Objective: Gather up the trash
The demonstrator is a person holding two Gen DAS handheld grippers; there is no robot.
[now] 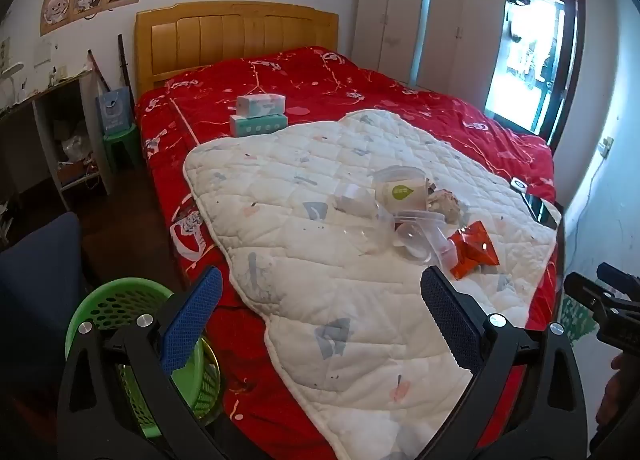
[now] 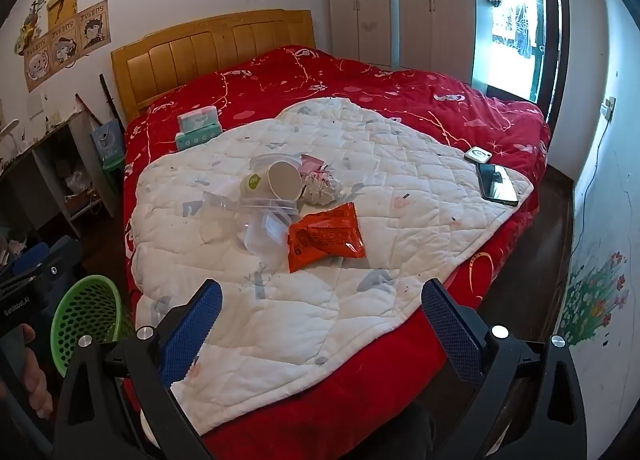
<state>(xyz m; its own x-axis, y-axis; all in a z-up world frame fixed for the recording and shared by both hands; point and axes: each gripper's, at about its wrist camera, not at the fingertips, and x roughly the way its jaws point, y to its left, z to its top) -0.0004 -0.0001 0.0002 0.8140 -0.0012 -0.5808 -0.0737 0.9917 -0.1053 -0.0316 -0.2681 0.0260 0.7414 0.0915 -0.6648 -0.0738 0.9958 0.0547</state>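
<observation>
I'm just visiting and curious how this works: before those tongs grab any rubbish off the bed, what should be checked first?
1. Left tongs open, empty: ok.
2. Right tongs open, empty: ok.
3. Orange foil snack wrapper lies unobstructed on the white quilted pad: ok.
4. Green perforated plastic basket stands beside the bed, open top: ok.
5. Black smartphone sits apart from the rubbish: ok.
6. White paper cup empty of liquid: cannot tell.

Litter on quilt (image 2: 320,300), on bed (image 2: 400,100).
Wrapper (image 2: 324,236) before cup (image 2: 276,182); phone (image 2: 498,184) right; basket (image 2: 86,320) on floor, left.
</observation>
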